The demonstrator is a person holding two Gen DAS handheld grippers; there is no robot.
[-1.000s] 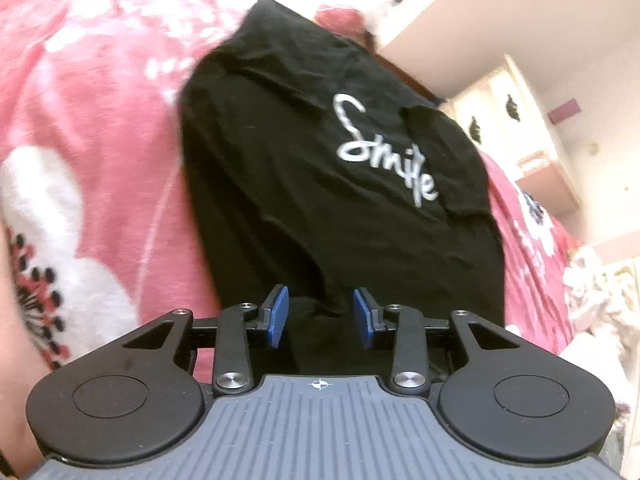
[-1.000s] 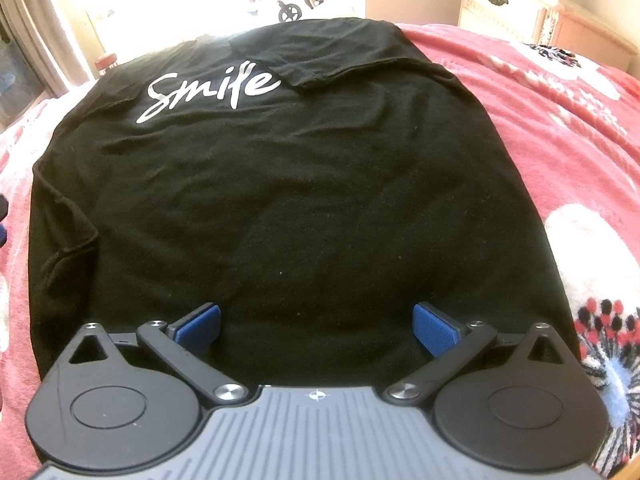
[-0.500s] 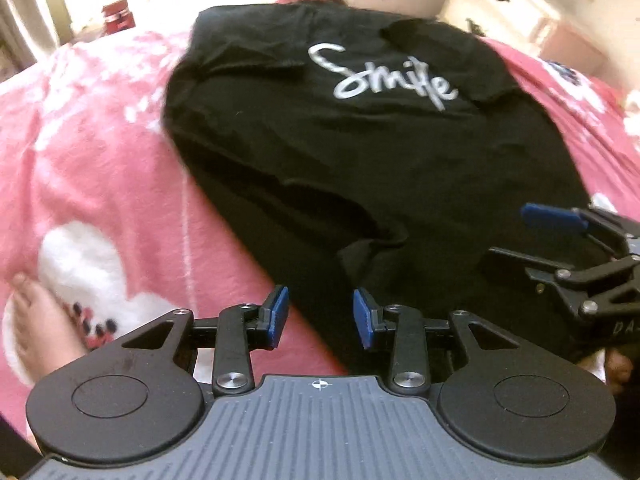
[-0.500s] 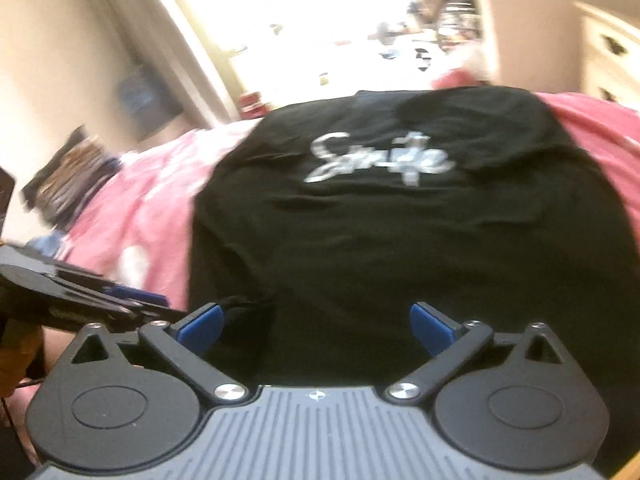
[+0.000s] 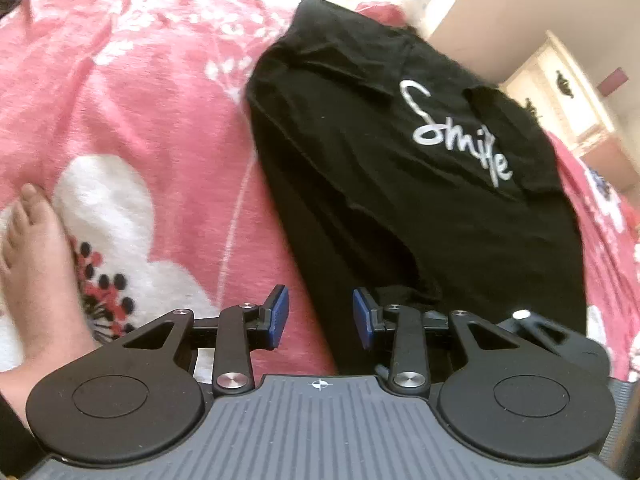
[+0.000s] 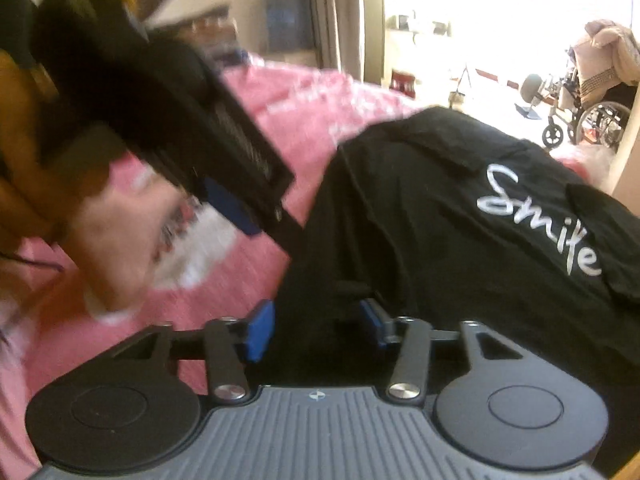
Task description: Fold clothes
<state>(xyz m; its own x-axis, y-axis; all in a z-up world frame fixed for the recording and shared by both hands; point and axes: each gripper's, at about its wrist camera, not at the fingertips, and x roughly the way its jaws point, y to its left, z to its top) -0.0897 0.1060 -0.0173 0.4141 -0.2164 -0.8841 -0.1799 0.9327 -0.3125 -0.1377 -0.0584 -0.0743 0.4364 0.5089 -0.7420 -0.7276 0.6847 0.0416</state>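
Left hand-held gripper (image 5: 320, 316), nearest in its view: jaws part spread, blue pads apart. Pink blanket (image 5: 160, 120) shows between them on the left side, the black shirt's (image 5: 400, 200) near-left hem on the right. Pads press on nothing; fabric lies below them.

Right hand-held gripper (image 6: 316, 326): jaws have just been closing from wide. Black cloth of the shirt's near corner sits between the pads. Left pad stands at the cloth's edge, right pad is half sunk in a dark fold. Frame is blurred, so I cannot tell if the pinch has landed.

A bare foot (image 5: 36, 264) rests on the blanket at near left, well apart from the shirt.

Shirt lies flat on the bed, print side up, "Smile" lettering (image 5: 460, 136) toward the far end. Both sleeves look already turned in over the body, so a lengthwise fold is probably done.

Handling, as judged: light, soft knit, limp, no stiffness. It will sag and drag on the fleecy blanket, not slip. Best hold is the two near hem corners, both layers caught together, then carried toward the far collar.

No containers in view. Far off: a white dresser (image 5: 560, 92), a wheelchair (image 6: 592, 112) in bright light.
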